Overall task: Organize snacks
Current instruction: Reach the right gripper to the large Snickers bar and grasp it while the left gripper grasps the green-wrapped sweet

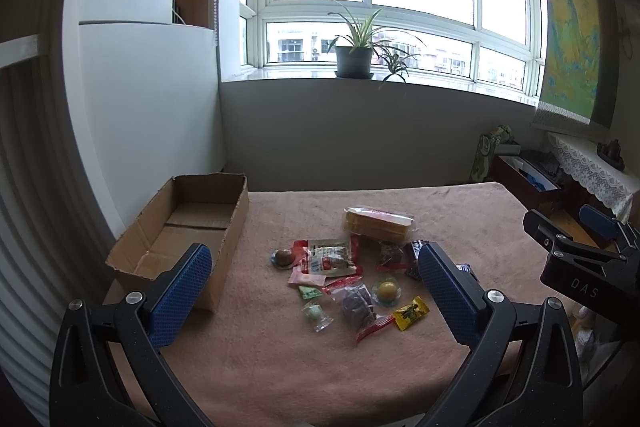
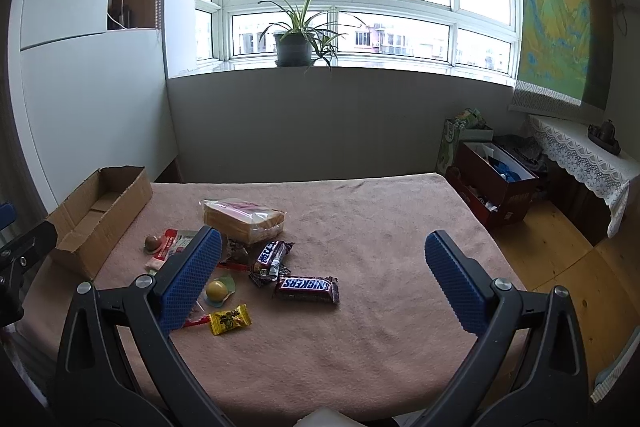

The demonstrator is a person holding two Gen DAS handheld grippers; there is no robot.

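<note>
Several snacks lie in a loose pile on a pink towel-covered table point(image 1: 280, 367): a bag of sliced bread point(image 1: 376, 223), a red-and-white packet point(image 1: 330, 259), a yellow candy point(image 1: 410, 313), a yellow ball sweet point(image 1: 386, 291) and a Snickers bar point(image 2: 306, 287). An empty cardboard box point(image 1: 188, 231) stands open at the table's left. My left gripper point(image 1: 316, 291) is open and empty, hovering before the pile. My right gripper point(image 2: 322, 279) is open and empty, above the table right of the pile; it also shows in the left wrist view point(image 1: 568, 231).
A potted plant point(image 1: 354, 55) stands on the window sill behind the table. Red boxes point(image 2: 496, 191) and a lace-covered shelf point(image 2: 580, 155) stand on the wooden floor to the right. A white cabinet point(image 1: 140, 87) is behind the cardboard box.
</note>
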